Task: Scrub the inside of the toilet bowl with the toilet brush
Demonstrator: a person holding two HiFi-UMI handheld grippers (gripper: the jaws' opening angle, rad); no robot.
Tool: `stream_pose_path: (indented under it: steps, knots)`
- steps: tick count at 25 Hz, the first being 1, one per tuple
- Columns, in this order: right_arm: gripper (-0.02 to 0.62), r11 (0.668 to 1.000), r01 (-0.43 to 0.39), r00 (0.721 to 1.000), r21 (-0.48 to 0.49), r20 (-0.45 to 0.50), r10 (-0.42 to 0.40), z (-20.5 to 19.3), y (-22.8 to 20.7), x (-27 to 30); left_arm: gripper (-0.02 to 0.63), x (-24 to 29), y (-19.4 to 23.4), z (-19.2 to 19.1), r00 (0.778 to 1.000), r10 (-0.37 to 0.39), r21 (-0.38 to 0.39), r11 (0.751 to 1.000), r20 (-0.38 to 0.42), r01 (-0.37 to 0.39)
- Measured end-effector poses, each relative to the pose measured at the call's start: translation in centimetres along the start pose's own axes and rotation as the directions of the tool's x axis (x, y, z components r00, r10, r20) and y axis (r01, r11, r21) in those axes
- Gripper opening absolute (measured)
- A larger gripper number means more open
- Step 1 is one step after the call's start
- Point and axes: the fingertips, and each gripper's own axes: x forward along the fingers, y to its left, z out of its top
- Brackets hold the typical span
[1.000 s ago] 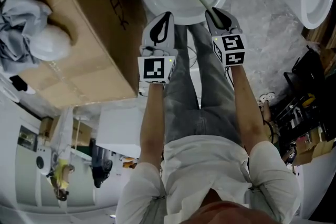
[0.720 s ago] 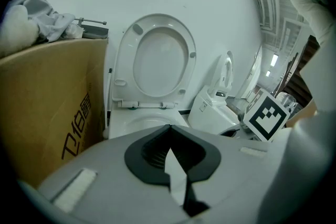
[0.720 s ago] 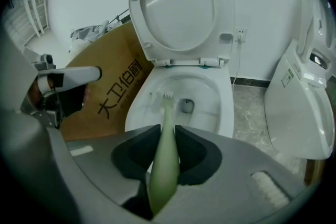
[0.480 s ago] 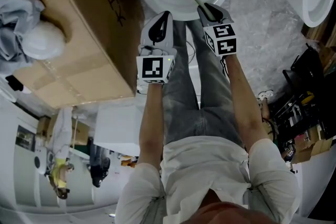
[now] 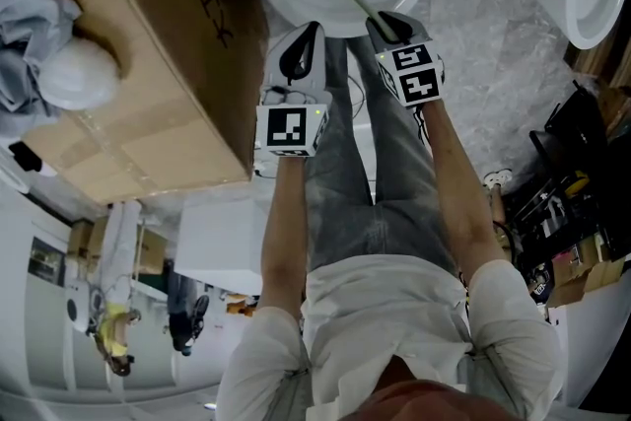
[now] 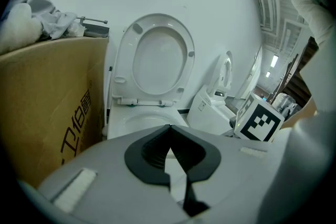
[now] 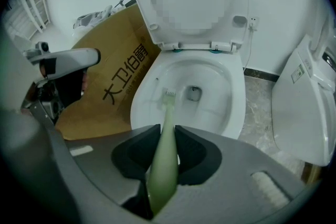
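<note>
Right gripper view had the right hand-held gripper (image 7: 168, 136) clamped on the pale green handle of the toilet brush (image 7: 163, 165). It gripped far back, so the bristle head reached down to the inner wall of the toilet bowl (image 7: 237, 107), just left of the drain; scrubbing looked under way. The seat (image 6: 125, 63) stood raised, clear of the stroke. The left hand-held gripper (image 6: 169, 134) hung jaws together and empty near the front rim, likely parked aside. A cardboard box (image 7: 113, 86) crowded the bowl's left.
</note>
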Motion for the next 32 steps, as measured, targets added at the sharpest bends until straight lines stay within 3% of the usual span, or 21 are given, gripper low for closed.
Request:
stream_pose_path:
  steps: [9,20,32]
  knots:
    - [0.092,0.988,0.015,0.997,-0.153,-0.077,-0.027,-1.8,0.3,-1.3,0.017,0.2,-0.7,-0.5,1.000,-0.011,0.000,1.000,-0.003,0.011]
    - [0.092,0.950,0.047,0.980,-0.308,-0.168,-0.103,-4.3,-1.6,-2.5,0.017,0.9,-1.3,-1.0,0.999,-0.035,0.003,0.999,-0.022,0.035]
    - [0.092,0.862,0.089,0.957,-0.498,-0.196,-0.213,-4.3,-5.5,-4.3,0.017,1.6,-1.6,-0.8,0.998,-0.048,0.010,0.999,-0.030,0.048]
